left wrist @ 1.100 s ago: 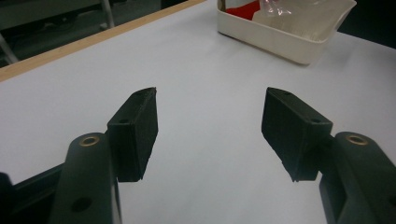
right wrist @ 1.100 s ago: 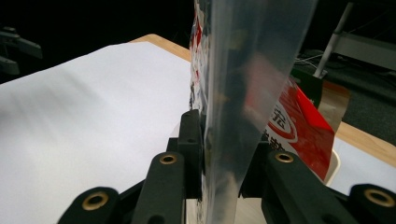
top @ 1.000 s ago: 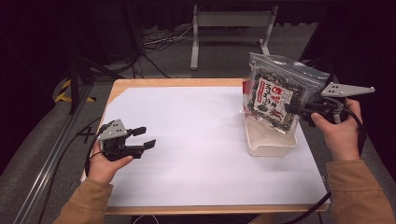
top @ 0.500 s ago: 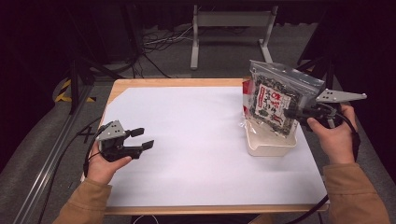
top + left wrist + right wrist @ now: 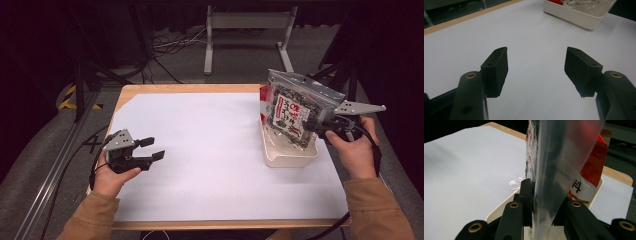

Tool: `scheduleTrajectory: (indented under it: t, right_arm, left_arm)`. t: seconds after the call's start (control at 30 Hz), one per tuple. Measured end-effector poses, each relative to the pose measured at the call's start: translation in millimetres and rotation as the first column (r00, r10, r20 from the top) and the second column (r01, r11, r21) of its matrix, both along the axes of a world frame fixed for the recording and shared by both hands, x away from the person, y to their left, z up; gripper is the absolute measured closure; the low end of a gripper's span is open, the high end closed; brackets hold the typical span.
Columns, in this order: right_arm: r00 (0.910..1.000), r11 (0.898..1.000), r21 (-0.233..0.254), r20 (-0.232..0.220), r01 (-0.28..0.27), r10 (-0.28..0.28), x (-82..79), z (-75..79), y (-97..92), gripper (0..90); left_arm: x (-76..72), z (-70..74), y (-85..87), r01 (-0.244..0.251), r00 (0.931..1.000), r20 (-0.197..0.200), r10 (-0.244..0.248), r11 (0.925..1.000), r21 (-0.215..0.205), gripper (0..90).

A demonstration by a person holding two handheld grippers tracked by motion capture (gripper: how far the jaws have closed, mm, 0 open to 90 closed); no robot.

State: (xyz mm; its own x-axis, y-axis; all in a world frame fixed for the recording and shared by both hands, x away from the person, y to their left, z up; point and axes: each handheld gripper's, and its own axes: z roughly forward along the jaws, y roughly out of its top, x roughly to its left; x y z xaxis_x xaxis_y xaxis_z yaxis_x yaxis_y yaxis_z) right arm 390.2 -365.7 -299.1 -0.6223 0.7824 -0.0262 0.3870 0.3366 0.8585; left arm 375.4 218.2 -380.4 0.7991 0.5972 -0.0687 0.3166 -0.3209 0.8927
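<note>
A clear plastic bag (image 5: 295,107) with black, white and red printed contents stands upright in a cream tray (image 5: 287,159) at the table's right side. My right gripper (image 5: 311,124) is shut on the bag's right edge; in the right gripper view the clear film (image 5: 556,170) runs up between the two black jaws, pinched there. At the left of the table my left gripper (image 5: 152,148) stands open and holds nothing. In the left gripper view its pads (image 5: 496,68) are wide apart over white paper, and the tray (image 5: 574,17) lies farther off.
White paper (image 5: 210,150) covers most of the wooden table (image 5: 165,89). A red and white packet (image 5: 589,180) sits in the tray behind the bag. Beyond the table's far edge are a metal stand (image 5: 247,22) and cables on the floor.
My right gripper has sunk a little with the bag, so the bag's bottom sits lower in the tray. The left gripper has stayed put.
</note>
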Motion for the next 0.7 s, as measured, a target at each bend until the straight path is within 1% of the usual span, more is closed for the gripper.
scheduleTrajectory:
  t: [0.13,0.17,0.3,0.33,0.37,0.43,0.47,0.63,0.7]
  right_arm:
    - [1.0,1.0,0.004,-0.002,-0.001,0.001,-0.3,-3.6,-0.8,75.6]
    - [1.0,1.0,0.007,-0.004,-0.002,0.002,-0.3,-4.3,-0.7,75.6]
    - [0.9999,1.0,-0.002,-0.012,-0.002,0.002,0.0,-8.9,-0.1,75.6]
    - [0.9999,1.0,-0.006,-0.015,-0.005,0.005,0.4,-10.8,0.5,75.6]
    - [0.9998,1.0,-0.012,-0.016,-0.006,0.006,0.8,-13.2,1.3,75.5]
    - [0.9998,1.0,-0.014,-0.019,-0.006,0.006,1.0,-15.9,2.1,75.5]
    - [0.9998,1.0,-0.01,-0.019,-0.006,0.006,1.0,-16.9,2.3,75.6]
    - [0.9997,1.0,-0.009,-0.023,-0.011,0.011,2.5,-22.6,3.5,75.4]
    - [0.9998,1.0,-0.016,-0.02,-0.006,0.006,2.9,-24.4,4.5,75.4]
  left_arm:
    - [0.1,-0.3,-0.2,0.0,1.0,-0.002,0.0,1.0,0.002,36.2]
    - [-0.5,-0.6,-0.5,-0.002,0.9999,-0.012,0.002,1.0,-0.002,36.2]
    - [-0.6,-0.8,-0.6,-0.004,0.9999,-0.015,0.004,1.0,-0.004,36.2]
    - [-0.6,-0.8,-0.5,-0.004,0.9999,-0.015,0.004,1.0,-0.003,36.1]
    - [0.1,-0.7,-0.1,-0.002,1.0,-0.004,0.002,1.0,0.003,36.1]
    - [0.2,-1.0,0.1,-0.004,1.0,-0.004,0.004,1.0,0.001,36.1]
    - [-0.3,-1.3,-0.1,-0.007,0.9999,-0.013,0.007,1.0,-0.003,36.1]
    - [0.4,-1.6,-0.1,-0.005,0.9999,-0.013,0.005,1.0,0.002,36.1]
    - [0.8,-1.7,-0.2,-0.007,1.0,-0.003,0.007,0.9999,0.008,36.0]
